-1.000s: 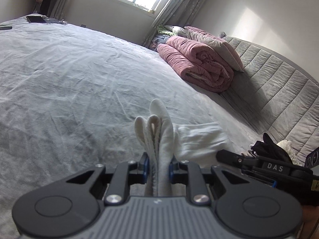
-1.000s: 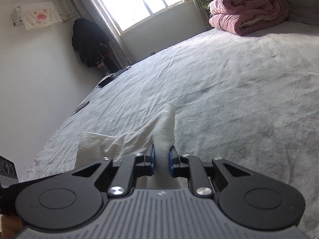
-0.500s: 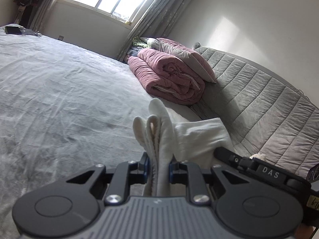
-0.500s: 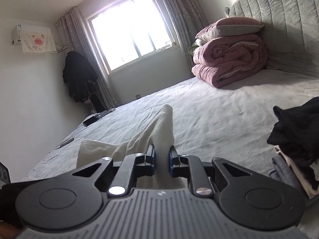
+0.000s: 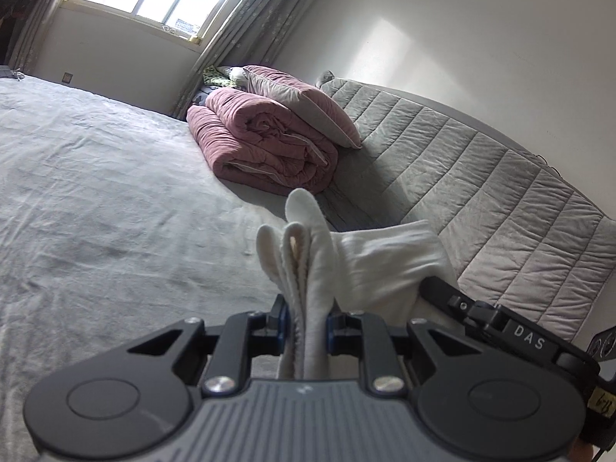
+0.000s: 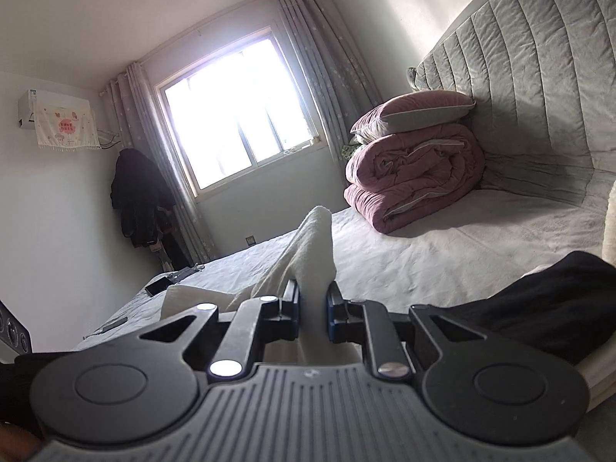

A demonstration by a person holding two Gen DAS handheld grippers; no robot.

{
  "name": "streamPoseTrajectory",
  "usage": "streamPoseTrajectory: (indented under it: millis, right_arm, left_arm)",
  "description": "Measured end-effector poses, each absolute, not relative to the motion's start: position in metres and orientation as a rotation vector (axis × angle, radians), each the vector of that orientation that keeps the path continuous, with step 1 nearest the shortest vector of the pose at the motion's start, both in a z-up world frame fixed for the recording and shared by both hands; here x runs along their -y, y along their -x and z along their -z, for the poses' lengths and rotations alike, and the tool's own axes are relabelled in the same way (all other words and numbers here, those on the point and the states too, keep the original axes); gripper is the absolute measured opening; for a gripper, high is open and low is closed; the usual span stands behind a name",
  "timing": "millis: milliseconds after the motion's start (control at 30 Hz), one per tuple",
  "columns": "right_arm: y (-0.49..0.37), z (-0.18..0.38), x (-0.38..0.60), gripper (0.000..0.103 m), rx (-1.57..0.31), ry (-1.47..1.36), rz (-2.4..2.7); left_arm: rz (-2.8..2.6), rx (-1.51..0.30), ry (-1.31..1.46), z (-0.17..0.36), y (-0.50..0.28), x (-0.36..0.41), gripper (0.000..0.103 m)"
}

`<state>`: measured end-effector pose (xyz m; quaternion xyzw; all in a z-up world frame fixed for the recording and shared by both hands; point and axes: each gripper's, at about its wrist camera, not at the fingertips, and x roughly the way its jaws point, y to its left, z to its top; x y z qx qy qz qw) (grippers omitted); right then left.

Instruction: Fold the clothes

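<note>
**White garment mid-carry, folding looking unfinished**

White garment [image 5: 308, 269] hanging bunched in several layers between both grippers, raised off the grey bed [image 5: 115, 211]; left gripper [image 5: 306, 323] pinching one thick end, right gripper [image 6: 312, 306] clamping the other; looking part-folded, not yet laid down; dark clothes [image 6: 558, 300] waiting unfolded alongside; compared with a second ago, riding higher, swinging toward the headboard [image 5: 481, 192] and pink quilt [image 5: 265, 146].
</note>
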<state>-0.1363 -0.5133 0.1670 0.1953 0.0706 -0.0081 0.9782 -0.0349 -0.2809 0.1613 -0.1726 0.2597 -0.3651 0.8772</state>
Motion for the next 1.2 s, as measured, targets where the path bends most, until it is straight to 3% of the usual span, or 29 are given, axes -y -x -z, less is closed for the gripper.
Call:
streamPoseTrajectory:
  millis: [633,1200]
  right_arm:
    - [0.157,-0.177,0.622,0.016,-0.135,-0.481,0.165]
    - [0.131,-0.137,0.683,0.016,-0.296,-0.605,0.234]
  left_arm:
    - [0.908,-0.638,0.415,-0.175,0.029,0.409,0.018]
    - [0.851,-0.804,0.422,-0.135,0.003,0.471,0.018]
